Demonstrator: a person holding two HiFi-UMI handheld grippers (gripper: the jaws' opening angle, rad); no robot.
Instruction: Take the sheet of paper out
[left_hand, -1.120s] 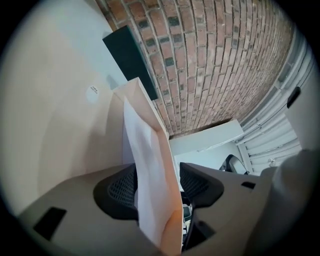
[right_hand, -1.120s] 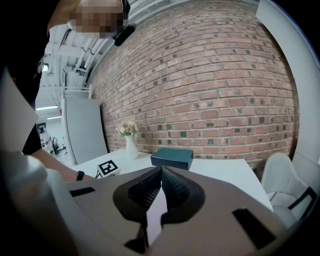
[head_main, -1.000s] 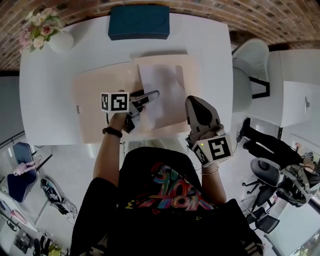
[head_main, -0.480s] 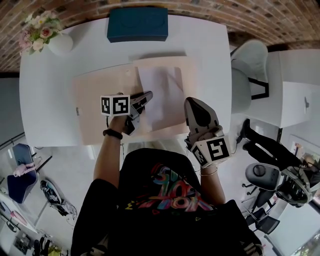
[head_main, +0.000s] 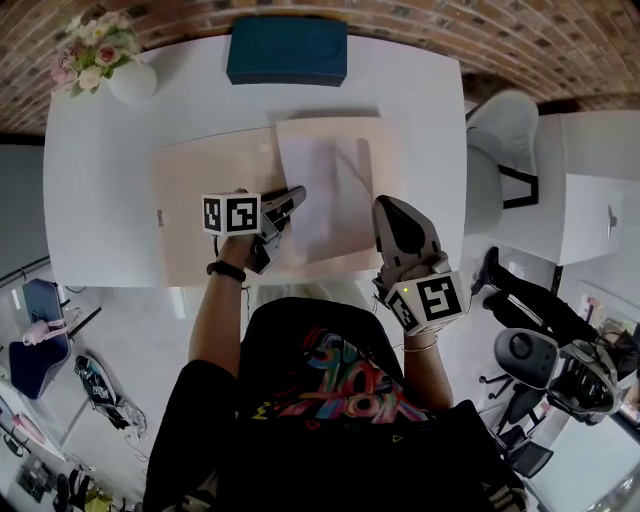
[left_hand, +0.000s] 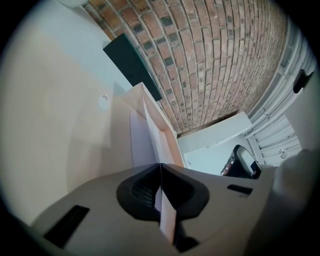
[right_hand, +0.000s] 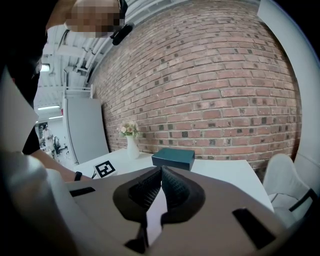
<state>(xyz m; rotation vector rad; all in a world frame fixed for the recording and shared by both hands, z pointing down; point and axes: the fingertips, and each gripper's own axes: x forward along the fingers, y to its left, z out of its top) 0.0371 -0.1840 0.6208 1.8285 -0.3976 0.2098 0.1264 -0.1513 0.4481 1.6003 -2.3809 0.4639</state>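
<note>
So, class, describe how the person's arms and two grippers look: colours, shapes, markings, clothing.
Both the left gripper and right gripper have smooth grey shells, dark ribbed fingers and a white cube with black square markers. Black band on the left wrist; black printed T-shirt.

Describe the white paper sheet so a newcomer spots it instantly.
On the white rectangular table by the brick wall, a large beige card folder lies in the middle. The white sheet of paper lies on its right half, left edge clamped in the left gripper. Unlike the folder and the dark teal box beyond, it is thin and white.
</note>
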